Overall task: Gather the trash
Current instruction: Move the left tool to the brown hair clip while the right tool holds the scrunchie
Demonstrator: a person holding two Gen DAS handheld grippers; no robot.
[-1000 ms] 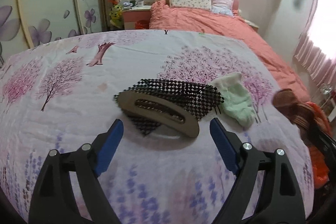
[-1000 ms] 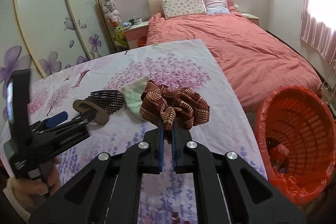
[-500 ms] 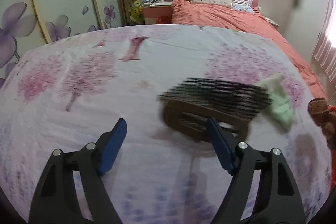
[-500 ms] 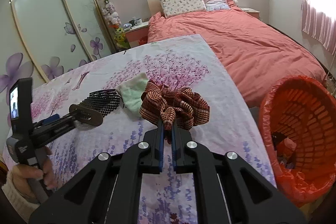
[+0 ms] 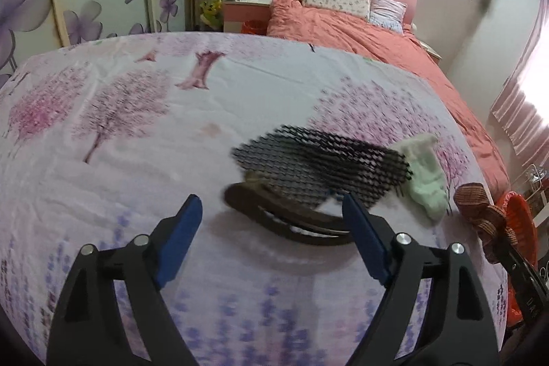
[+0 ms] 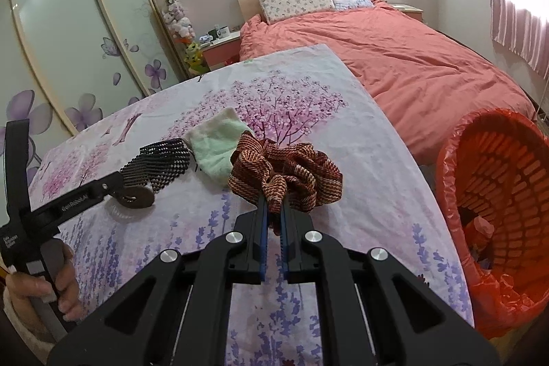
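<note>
The right gripper [image 6: 272,215], jaws pinched on a crumpled brown woven cloth [image 6: 286,175], held it above the floral-sheeted table [image 6: 360,194] beside the orange trash basket [image 6: 497,194]. The left gripper [image 5: 271,232], its jaws opening and spread wide with nothing pressed between them, hovered by a brown curved piece [image 5: 284,222], black mesh [image 5: 319,163] and a pale green cloth [image 5: 425,174]

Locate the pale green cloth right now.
In the right wrist view, the pale green cloth lies on the floral sheet, touching the black mesh piece on its left, just behind the brown woven fabric the right tool holds.
</note>
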